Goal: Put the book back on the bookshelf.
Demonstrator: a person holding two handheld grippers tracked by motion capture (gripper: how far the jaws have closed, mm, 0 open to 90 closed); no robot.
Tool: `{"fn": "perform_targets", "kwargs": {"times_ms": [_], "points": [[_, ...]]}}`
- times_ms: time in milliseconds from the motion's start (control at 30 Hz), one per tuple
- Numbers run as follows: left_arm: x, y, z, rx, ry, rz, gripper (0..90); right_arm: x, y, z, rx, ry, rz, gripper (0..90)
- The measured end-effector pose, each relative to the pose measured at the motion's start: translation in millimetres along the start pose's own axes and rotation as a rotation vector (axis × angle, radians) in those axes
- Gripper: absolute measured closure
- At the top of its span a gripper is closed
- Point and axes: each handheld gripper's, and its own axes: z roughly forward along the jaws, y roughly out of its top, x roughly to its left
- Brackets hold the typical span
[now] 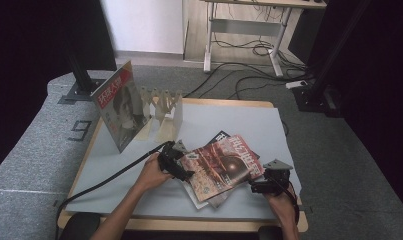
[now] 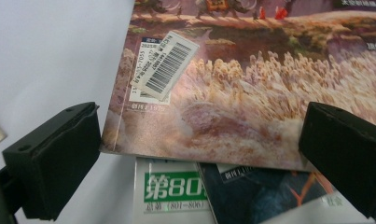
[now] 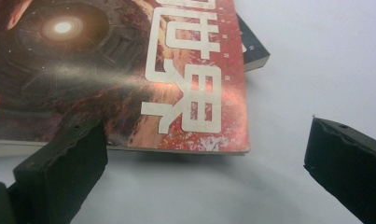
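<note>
Grey table mat (image 1: 229,125) carries a wooden slotted rack (image 1: 164,112) at about eleven o'clock, one magazine (image 1: 120,107) leaning against it, and a loose pile of magazines toward five o'clock, topped by the red-covered magazine (image 1: 224,167). That top magazine sits askew on the pile, so a pinch at one corner alone could, I judge, swing it or drag the white magazine (image 2: 171,191) and the dark magazine (image 2: 265,193) beneath along with it. Left gripper (image 2: 199,154) at its nine o'clock edge and right gripper (image 3: 206,163) at its four o'clock corner both stand wide apart, grasping nothing.
</note>
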Motion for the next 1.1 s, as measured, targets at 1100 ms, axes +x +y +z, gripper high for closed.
{"fn": "perform_targets", "kwargs": {"times_ms": [1100], "points": [[-24.6,-17.6,-12.6,0.035,-0.026,0.112,0.0,-16.5,17.0,11.6,0.007,-0.006,0.052,1.0]]}}
